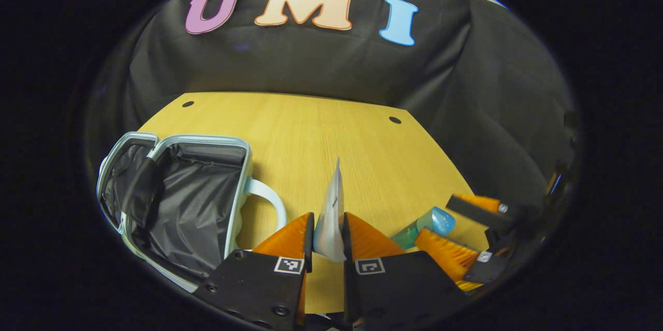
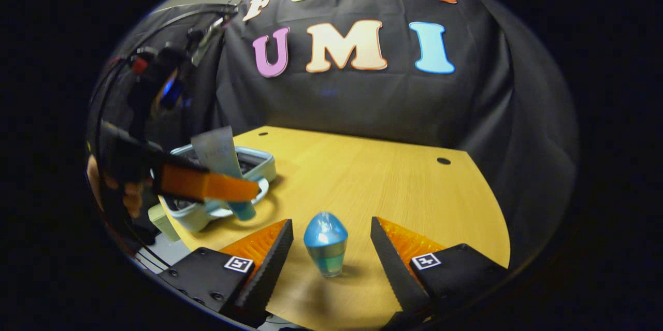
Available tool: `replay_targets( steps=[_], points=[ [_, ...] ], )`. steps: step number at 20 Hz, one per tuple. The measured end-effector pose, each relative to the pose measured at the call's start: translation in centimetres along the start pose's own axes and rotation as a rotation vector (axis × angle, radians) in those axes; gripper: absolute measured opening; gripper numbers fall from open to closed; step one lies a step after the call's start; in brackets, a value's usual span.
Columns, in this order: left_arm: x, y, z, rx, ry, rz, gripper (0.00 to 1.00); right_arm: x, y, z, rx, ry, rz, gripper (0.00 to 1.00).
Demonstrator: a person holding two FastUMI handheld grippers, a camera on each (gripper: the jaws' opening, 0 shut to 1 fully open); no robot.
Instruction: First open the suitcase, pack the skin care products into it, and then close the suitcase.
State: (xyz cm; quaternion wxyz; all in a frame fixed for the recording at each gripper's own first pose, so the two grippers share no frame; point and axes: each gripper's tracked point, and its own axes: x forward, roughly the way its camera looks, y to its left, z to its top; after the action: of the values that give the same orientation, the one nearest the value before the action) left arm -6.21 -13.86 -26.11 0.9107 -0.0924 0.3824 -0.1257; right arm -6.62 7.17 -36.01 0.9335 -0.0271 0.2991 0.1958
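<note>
Left hand-held gripper (image 1: 328, 235) clamping pale tube (image 1: 331, 217) beside open suitcase (image 1: 176, 201), right hand-held gripper (image 2: 331, 248) spread wide around blue-capped bottle (image 2: 325, 243) on tabletop (image 2: 373, 181), tube lettering illegible.

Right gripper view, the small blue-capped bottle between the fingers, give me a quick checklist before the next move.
1. Light blue suitcase open: ok, dark lining shows.
2. Left gripper holding the flat grey tube: ok, both fingers press on it.
3. Right gripper open around the blue-capped clear bottle: ok, fingers on either side, not touching.
4. Bottle upright on the wooden table: ok.
5. Tube already over the suitcase: not ok in the left gripper view, it sits beside the suitcase.
6. Room inside the suitcase: cannot tell.
</note>
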Motion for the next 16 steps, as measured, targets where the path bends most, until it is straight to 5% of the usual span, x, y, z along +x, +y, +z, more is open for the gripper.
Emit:
replay_targets(
  steps=[4, 5, 9, 16],
  points=[
    [-1.6, 2.2, 0.7, 0.013, 0.002, 0.048, 0.21, 1.4, 0.4, -2.7, 0.011, 0.048, 0.010, 0.75],
    [-2.0, 3.0, 0.5, 0.023, 0.004, 0.066, 0.21, 1.5, 0.4, -2.5, 0.002, 0.055, 0.015, 0.48],
    [-3.3, 6.9, 0.4, 0.034, 0.028, 0.140, 0.21, 1.6, 0.9, -1.6, 0.025, 0.090, 0.031, 0.46],
    [-3.9, 16.8, -1.5, 0.059, 0.224, 0.249, 0.21, 1.2, 4.8, 6.1, 0.092, 0.062, 0.073, 0.46]
  ],
)
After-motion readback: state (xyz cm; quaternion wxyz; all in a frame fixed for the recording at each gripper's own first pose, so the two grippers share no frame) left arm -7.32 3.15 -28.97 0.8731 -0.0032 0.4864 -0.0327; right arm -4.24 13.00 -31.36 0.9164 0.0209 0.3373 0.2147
